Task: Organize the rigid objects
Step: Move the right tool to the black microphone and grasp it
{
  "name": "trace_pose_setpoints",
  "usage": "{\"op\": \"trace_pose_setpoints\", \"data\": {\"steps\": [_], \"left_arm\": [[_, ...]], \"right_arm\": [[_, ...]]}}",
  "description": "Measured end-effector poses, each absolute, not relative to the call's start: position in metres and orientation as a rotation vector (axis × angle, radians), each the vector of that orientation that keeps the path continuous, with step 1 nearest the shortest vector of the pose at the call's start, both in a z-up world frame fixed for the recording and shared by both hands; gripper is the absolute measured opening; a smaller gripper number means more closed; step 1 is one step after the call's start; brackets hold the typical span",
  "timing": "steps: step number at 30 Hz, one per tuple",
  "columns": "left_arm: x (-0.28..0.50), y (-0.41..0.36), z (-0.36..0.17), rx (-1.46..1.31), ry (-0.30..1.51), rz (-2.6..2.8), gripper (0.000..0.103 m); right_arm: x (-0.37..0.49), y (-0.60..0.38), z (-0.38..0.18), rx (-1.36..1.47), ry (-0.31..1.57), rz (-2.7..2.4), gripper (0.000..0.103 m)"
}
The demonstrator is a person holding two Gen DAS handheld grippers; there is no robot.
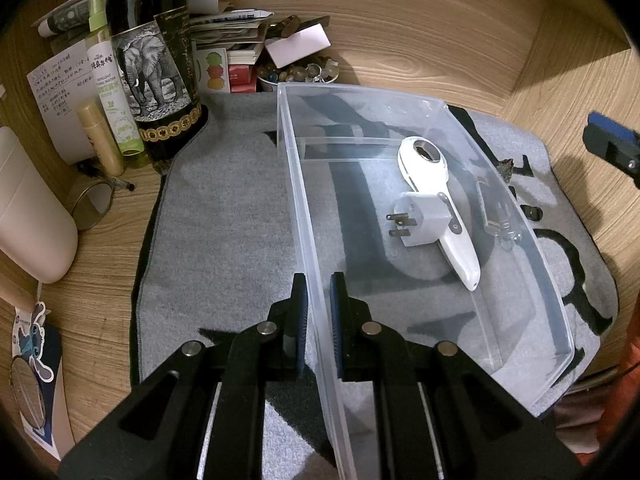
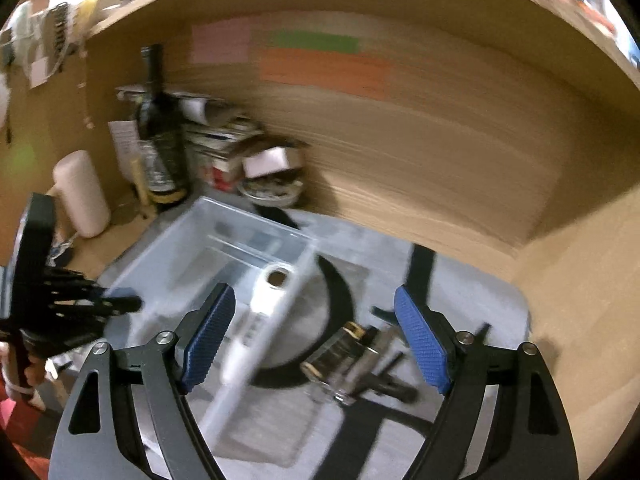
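clear plastic bin (image 1: 520, 216) on grey mat (image 1: 224, 216), long axis running away from left gripper (image 1: 319, 320) | inside: white handheld device (image 1: 440, 208), round head at far end, handle toward the near wall; white plug adapter (image 1: 424, 218) on it, prongs left | left jaws clamped on near bin wall | right gripper (image 2: 320, 336) wide apart, holding nothing

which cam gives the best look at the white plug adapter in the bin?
Left wrist. The white plug adapter is sharp there, prongs pointing left, lying on the white handheld device inside the clear plastic bin. The right wrist view is motion-blurred: bin and device show, but I can't make out the adapter.
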State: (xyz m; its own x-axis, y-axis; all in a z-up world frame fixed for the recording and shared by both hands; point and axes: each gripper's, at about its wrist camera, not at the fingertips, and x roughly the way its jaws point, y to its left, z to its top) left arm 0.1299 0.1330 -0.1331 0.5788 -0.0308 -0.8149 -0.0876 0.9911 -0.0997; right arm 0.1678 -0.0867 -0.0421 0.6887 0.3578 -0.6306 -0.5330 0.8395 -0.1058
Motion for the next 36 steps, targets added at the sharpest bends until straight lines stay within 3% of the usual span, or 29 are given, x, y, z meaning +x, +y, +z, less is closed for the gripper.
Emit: {"op": "trace_pose_setpoints", "data": {"steps": [14,28,30,31,36], "left_arm": [[0.130,0.133,-0.133,-0.134,0.954,0.034,0.010],[0.130,0.133,-0.133,-0.133,0.955,0.032,0.010],[0.130,0.133,-0.133,-0.133,0.954,0.032,0.010],[0.130,0.134,-0.133,-0.133,0.954,0.032,0.010],[0.130,0.133,-0.133,-0.133,0.954,0.033,0.010]], "right_arm": [[0.211,-0.147,-0.114,-0.195,0.881,0.353,0.080],[0.238,-0.152,-0.153,-0.138,0.975,0.329,0.079],[0.238,-0.154,-0.153,-0.115,0.980,0.350,0.069],[0.237,-0.154,-0.153,-0.111,0.983,0.358,0.059],[0.228,-0.153,-0.145,-0.134,0.932,0.356,0.058]]}}
